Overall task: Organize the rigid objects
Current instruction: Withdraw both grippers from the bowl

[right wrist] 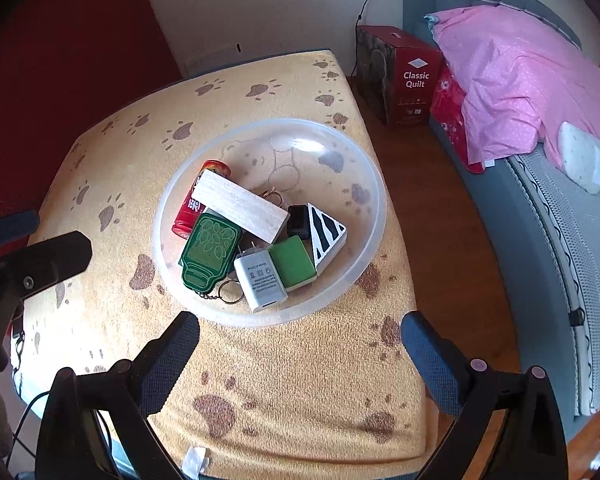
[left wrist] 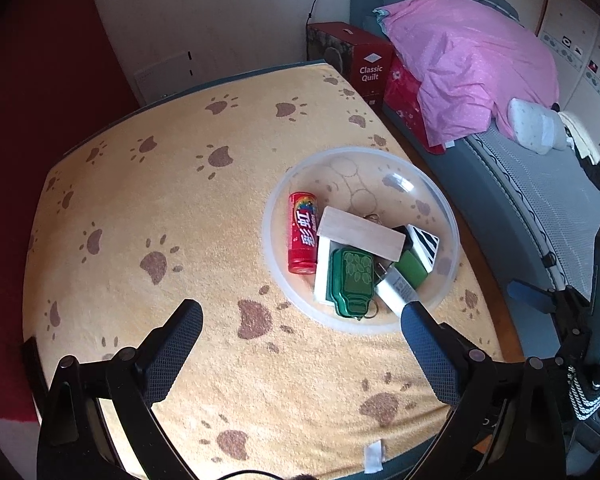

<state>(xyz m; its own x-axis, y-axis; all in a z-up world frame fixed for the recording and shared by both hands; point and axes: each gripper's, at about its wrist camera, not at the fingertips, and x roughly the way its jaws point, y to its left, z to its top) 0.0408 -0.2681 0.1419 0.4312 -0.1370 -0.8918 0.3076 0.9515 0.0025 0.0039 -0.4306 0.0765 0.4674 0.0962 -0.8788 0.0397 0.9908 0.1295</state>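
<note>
A clear plastic bowl [right wrist: 364, 240] sits toward the right side of the desk [right wrist: 112, 168], on a yellow towel with brown paw prints, and all the small hard items are gathered inside it rather than spread over the cloth. That suggests the sorting is done or nearly so, as no loose item shows on the towel in either view.

Inside the bowl, a red candy tube [right wrist: 192, 204] lies against the left wall. A pale wooden block [right wrist: 240, 210] rests across it and over the heap, likely because it went in late. A green tag [right wrist: 208, 252] with a key ring lies at the front, beside a white charger [right wrist: 262, 280] and a green block [right wrist: 294, 262]. A striped wedge [right wrist: 326, 234] and a small black piece [right wrist: 299, 220] sit to the right.

The right gripper [right wrist: 300, 354] hangs just short of the bowl's near rim, fingers [right wrist: 172, 360] spread wide and holding nothing, so it looks ready either to reach in or to pull away. The left gripper [left wrist: 300, 348] hovers over bare towel to the bowl's left, its fingers [left wrist: 176, 348] also spread and empty, well placed to steady the bowl if needed.
</note>
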